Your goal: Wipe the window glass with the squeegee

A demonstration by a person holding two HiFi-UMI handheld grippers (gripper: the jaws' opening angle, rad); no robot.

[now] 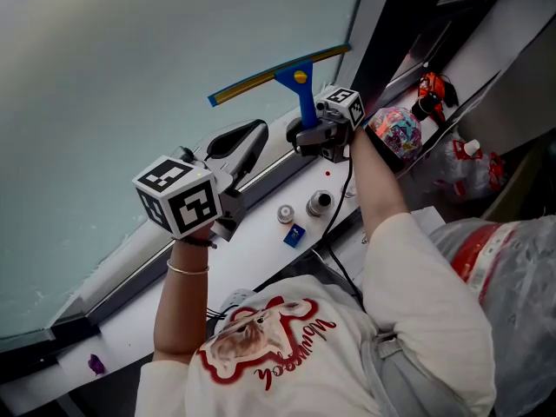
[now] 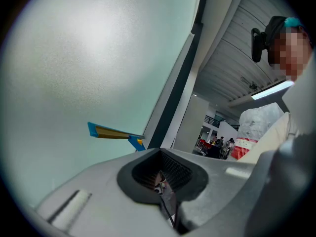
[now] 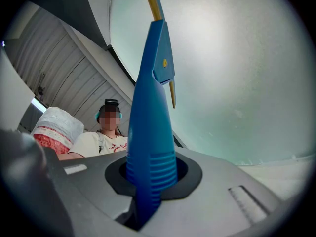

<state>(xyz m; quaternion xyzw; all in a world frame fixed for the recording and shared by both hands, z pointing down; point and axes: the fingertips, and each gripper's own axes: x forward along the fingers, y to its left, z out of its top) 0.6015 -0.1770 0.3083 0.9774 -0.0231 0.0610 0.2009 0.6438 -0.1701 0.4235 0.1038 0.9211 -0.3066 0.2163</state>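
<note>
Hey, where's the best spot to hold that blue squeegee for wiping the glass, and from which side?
Take the squeegee by the ribbed lower end of its blue handle, coming from below, on the sill side of the glass. The ribs suit the jaws, and the blade is left free on top. The right gripper is shut there.

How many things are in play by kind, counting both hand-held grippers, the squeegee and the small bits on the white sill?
Hand-held grippers: 2 (left hand-held gripper, right hand-held gripper)
Squeegee, held in the right one: 1
Small round metal pieces on the sill: 2
Small blue piece: 1
Small purple piece: 1
Total: 7
</note>
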